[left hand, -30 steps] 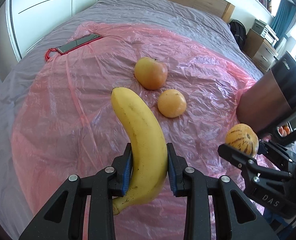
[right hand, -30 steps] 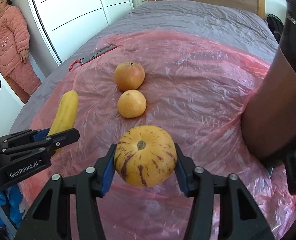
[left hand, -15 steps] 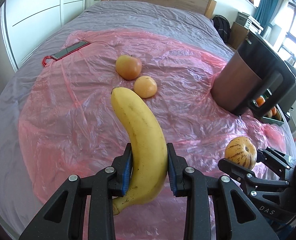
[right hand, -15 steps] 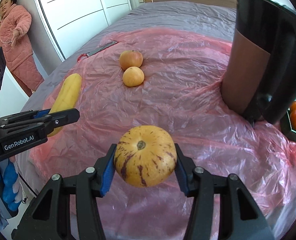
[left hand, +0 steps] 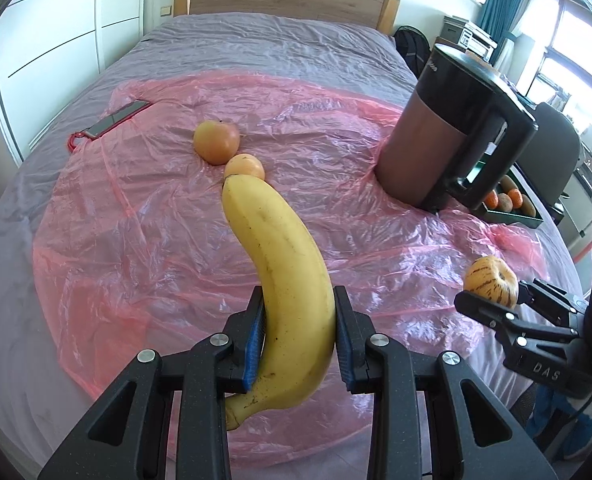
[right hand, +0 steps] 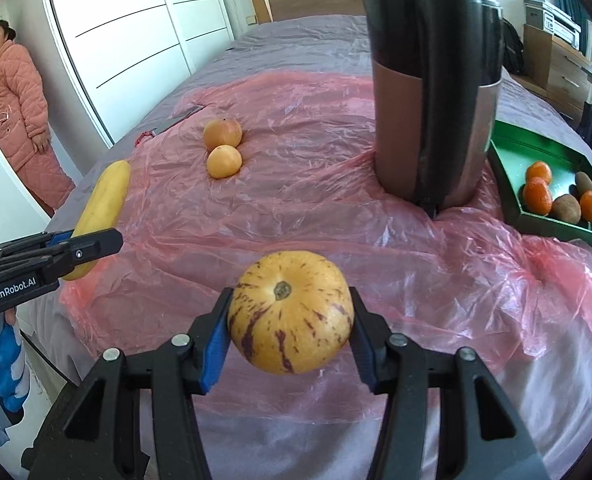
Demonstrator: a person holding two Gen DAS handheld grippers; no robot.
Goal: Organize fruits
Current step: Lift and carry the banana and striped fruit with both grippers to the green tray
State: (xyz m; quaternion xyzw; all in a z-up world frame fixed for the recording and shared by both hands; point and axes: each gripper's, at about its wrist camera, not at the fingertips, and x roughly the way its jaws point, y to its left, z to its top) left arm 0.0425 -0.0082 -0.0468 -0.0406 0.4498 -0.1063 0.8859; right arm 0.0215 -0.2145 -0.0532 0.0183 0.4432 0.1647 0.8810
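Both grippers hold fruit above the pink sheet [right hand: 296, 208].
Left gripper [left hand: 299, 334] clamps a banana [left hand: 284, 280]; right gripper [right hand: 290, 332] grips a striped melon [right hand: 290, 322], green tray [right hand: 535, 148] ahead-right.

Right tool [right hand: 290, 330] clamping striped melon [right hand: 290, 312], green tray [right hand: 535, 222] right

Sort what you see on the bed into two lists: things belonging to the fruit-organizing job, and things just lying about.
Job: banana, striped melon, apple, orange, green tray.
Lying about: jug, phone, pink sheet.
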